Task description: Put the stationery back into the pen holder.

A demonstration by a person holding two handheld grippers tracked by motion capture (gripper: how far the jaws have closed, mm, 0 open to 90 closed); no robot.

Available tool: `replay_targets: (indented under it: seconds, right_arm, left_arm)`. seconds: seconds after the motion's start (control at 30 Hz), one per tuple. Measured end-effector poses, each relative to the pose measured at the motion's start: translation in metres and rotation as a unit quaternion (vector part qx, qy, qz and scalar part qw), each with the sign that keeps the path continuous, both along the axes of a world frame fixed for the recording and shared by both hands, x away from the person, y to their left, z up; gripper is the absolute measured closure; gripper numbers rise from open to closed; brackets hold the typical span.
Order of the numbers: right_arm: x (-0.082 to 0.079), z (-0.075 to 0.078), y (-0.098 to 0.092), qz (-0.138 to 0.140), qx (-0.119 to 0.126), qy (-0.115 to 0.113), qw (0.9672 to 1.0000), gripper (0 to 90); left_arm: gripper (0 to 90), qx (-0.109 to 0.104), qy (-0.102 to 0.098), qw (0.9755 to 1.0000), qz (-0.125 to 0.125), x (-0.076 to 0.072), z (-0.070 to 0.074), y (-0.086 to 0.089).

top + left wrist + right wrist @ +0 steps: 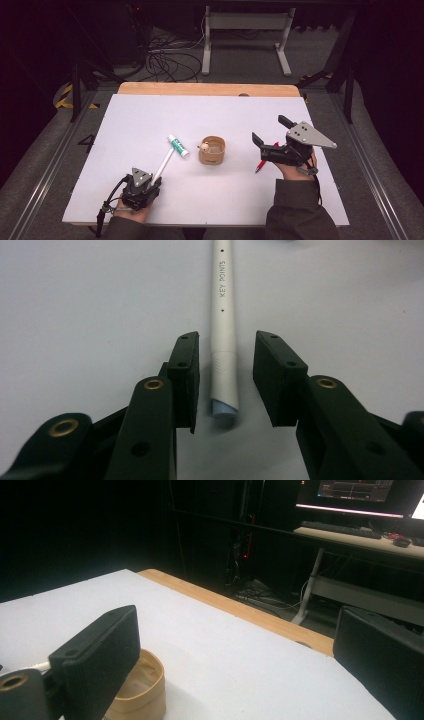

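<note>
A white pen point(164, 165) marked "KEY POINTS" point(222, 300) lies slantwise on the white tabletop point(125, 115), near the front left. My left gripper point(156, 181) rests low on the table with the pen's near end between its jaws point(226, 347). A small gap shows on each side of the pen, so the pads are not pressing on it. My right gripper point(270, 129) hovers at the right with its jaws wide open point(237, 630) and nothing between them. A red pen point(261, 164) lies beneath it.
A round wooden box point(212, 150) point(142, 685) stands mid-table with a small item inside. A white and green tube point(178, 145) lies just left of it, near the white pen's far end. A wooden strip point(210, 89) edges the table's far side; desk legs and cables lie beyond.
</note>
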State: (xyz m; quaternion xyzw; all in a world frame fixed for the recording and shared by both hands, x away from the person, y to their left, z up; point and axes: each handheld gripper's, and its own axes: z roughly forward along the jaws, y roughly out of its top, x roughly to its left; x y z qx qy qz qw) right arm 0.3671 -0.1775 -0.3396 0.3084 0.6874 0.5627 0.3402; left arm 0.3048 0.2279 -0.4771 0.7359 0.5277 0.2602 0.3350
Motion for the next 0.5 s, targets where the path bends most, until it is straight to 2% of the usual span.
replay_targets:
  seconds: [0.5]
  right_arm:
    - [0.0,-0.0003,0.0003,0.001,-0.001,0.003,1.0,5.5]
  left_arm:
    - [76.3,-0.001,0.001,1.0,-0.005,-0.0026,0.0,0.0033]
